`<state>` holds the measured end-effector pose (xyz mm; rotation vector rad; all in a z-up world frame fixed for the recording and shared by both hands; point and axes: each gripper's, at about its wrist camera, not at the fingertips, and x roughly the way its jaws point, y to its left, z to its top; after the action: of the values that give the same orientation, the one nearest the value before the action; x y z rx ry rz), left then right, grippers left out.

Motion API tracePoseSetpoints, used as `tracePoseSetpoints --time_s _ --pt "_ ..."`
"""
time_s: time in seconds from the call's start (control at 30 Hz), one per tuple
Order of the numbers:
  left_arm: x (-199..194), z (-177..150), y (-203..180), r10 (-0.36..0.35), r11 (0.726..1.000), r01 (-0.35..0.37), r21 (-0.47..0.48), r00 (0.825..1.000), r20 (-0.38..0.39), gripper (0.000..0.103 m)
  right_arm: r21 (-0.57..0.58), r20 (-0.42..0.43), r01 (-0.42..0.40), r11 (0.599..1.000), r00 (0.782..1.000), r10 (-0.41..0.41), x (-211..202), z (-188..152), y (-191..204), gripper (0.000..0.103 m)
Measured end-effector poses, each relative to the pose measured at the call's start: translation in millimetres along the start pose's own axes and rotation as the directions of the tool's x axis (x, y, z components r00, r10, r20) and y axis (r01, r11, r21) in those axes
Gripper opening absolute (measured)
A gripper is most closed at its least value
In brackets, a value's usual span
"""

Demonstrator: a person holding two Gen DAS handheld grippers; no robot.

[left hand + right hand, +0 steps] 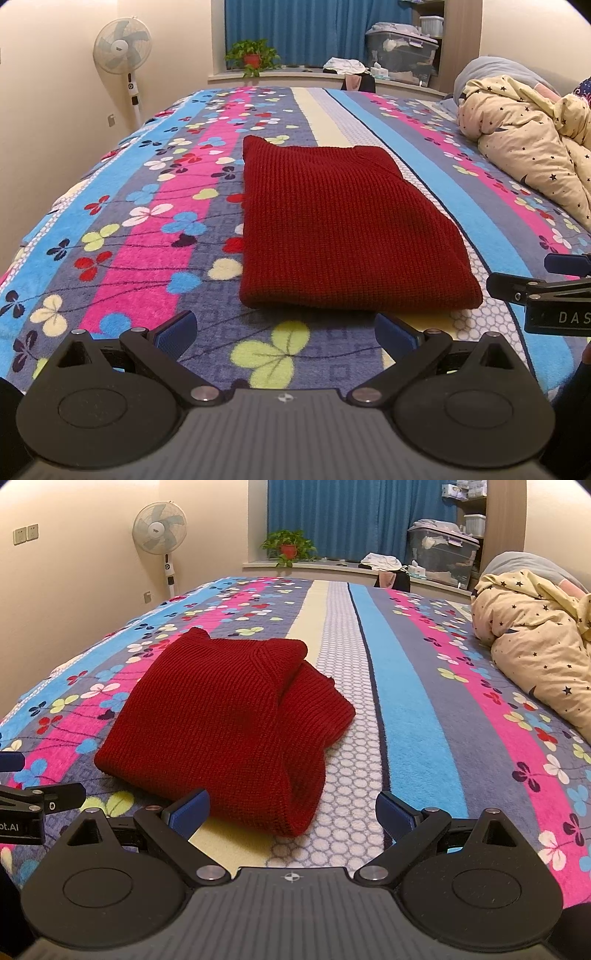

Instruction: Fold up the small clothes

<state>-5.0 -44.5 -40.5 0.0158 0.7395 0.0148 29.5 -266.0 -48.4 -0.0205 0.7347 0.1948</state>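
1. Red knit garment (pixel 343 225) lies folded into a rectangle, centre frame in the left wrist view, on the striped floral blanket (pixel 147 236).
2. Left gripper (pixel 284 332): jaws spread wide, nothing held, at bottom of frame just short of the garment's near edge.
3. Right gripper (pixel 291 812): jaws spread wide, empty; its left finger (pixel 188 812) overlaps the garment's near edge; contact unclear.
4. Star-print duvet (pixel 535 657) bunched at right edge; standing fan (pixel 123 48) upper left.

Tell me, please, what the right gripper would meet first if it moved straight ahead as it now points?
Most likely the near folded edge of the red knitted sweater, just ahead of the open right gripper; depth is unclear.
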Motion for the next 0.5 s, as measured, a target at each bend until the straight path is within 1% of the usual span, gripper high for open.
tracePoseSetpoints --time_s 0.5 --pt "-0.3 1.3 2.0 -0.012 1.000 0.012 0.009 1.000 0.009 0.102 -0.004 0.000 -0.002 1.000 1.000 0.002 -0.4 -0.4 1.0 0.097"
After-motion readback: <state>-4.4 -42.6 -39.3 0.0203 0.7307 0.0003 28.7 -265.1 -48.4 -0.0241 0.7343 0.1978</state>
